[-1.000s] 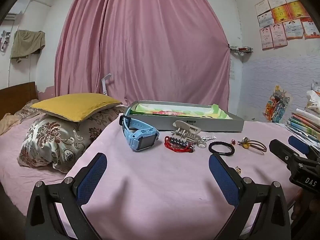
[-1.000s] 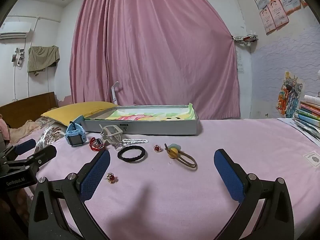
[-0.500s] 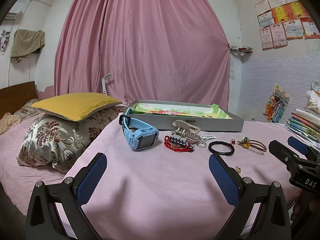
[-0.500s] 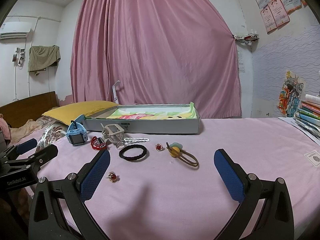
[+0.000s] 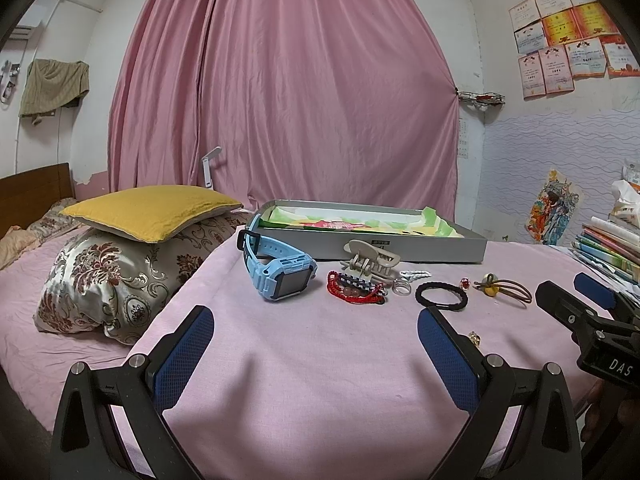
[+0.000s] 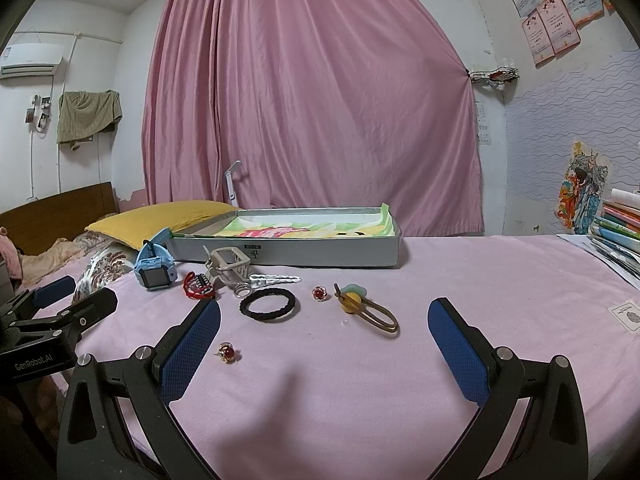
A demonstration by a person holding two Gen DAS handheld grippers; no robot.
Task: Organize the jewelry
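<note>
While hovering above the pink-covered bed (image 5: 304, 360), both spread wide and empty: left tongs (image 5: 316, 356), right tongs (image 6: 324, 348). Ahead, beside the grey tray (image 5: 440, 250): blue watch (image 5: 280, 270), black hair tie (image 6: 268, 304), red ring (image 6: 227, 353) near the right tongs' left pad.

Left tongs (image 5: 316, 344) gape before blue watch (image 5: 280, 270).

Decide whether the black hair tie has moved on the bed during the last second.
No. The black hair tie lies in the same spot in front of the grey tray, beside the silver ring.
</note>
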